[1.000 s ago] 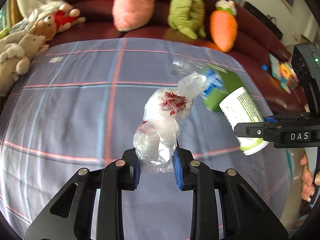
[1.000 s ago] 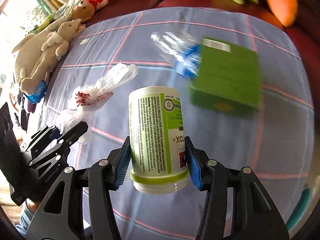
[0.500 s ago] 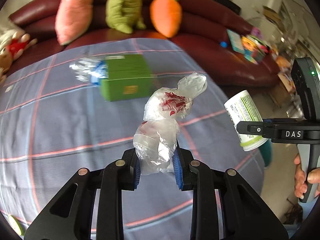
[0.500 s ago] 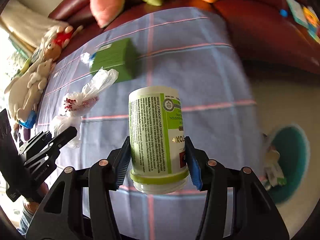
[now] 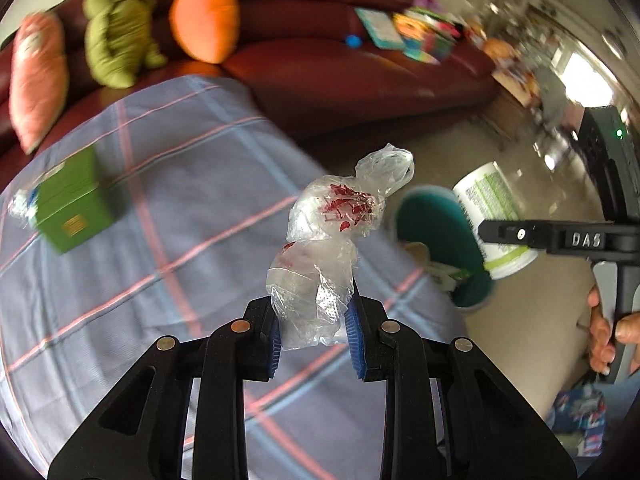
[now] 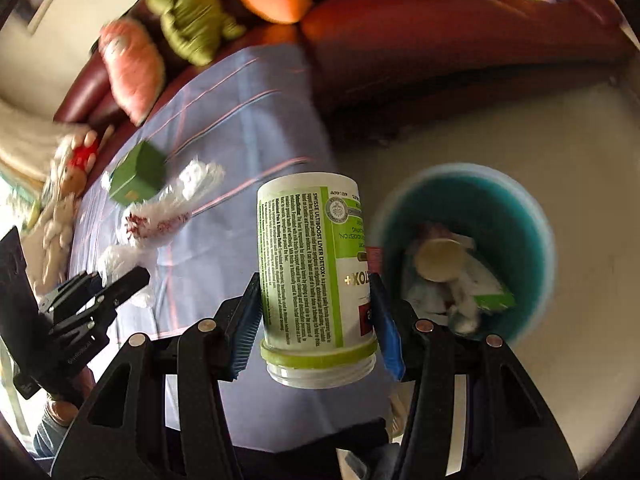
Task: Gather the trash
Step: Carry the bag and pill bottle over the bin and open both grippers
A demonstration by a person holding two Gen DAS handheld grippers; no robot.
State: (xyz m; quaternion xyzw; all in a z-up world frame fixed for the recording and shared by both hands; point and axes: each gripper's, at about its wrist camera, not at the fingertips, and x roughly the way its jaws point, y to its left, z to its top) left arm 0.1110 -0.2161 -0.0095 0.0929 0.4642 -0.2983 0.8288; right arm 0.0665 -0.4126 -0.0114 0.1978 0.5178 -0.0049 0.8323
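Since 0.5 s ago both views have swung off the blanket [image 5: 168, 208] toward the teal bin [image 6: 528, 216], now at 2 o'clock from the right gripper [image 6: 316, 316], which is clamped on the supplement jar [image 6: 316, 264], long axis along the fingers. Left gripper [image 5: 314, 330] pinches the plastic bag [image 5: 332, 240]; right is nearer. Bin contents blurred

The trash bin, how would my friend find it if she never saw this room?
Start at the big dark red sofa, then look down past the edge of the purple checked cloth to the pale floor. The trash bin stands there: a round teal tub with scraps already inside, the only teal thing around.
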